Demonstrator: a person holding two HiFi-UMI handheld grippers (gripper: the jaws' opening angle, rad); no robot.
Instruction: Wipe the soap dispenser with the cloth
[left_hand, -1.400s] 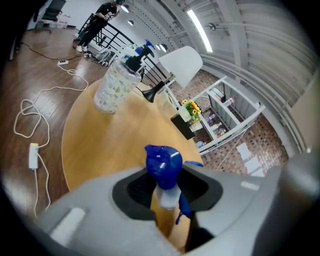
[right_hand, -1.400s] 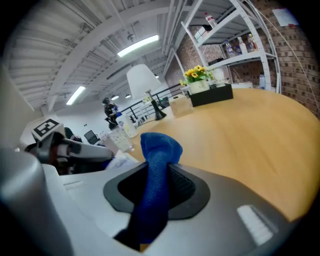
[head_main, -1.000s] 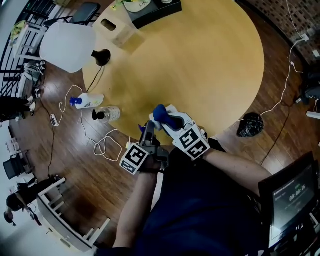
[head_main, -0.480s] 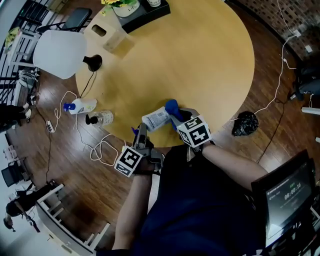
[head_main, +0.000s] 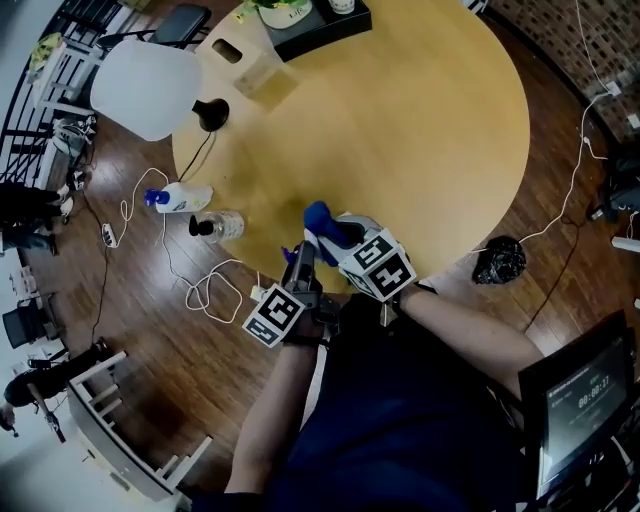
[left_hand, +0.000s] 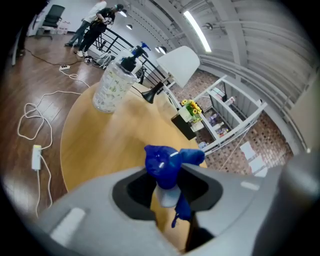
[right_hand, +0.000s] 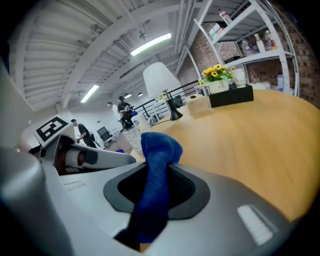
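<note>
Nearest the person, at the near edge of the round wooden bench (head_main: 430, 130), both tongs are held close together. The left tongs (left_hand: 167, 200) are closed on the soap dispenser (left_hand: 164, 170): its white part is pinched between the jaws, and its glossy blue pump top stands just beyond them. The right tongs (right_hand: 155, 187) are clamped on the blue cloth (right_hand: 157, 147), whose bunched end is pushed up past the jaws while the rest hangs below. In the right gripper view the left tongs are seen just beside the cloth. Whether cloth and dispenser are touching cannot be told.

The task is judged to be in its wiping stage: both things are in hand and brought together, so the fetching is done. How much of the dispenser is already rubbed cannot be read from its surface. What is left, it is judged, is for the cloth to be passed over the remaining sides and for the dispenser to be set down on the bench.

Further off, a clear bottle (left_hand: 114, 85) with a dark pump and a white bottle (head_main: 180, 198) with a blue top are seen beside the bench's left edge, near loose cables (head_main: 205, 290) on the floor. At the far rim a white lamp (head_main: 145, 88), a wooden box (head_main: 250, 62) and a black tray (head_main: 320, 30) with yellow flowers are found.
</note>
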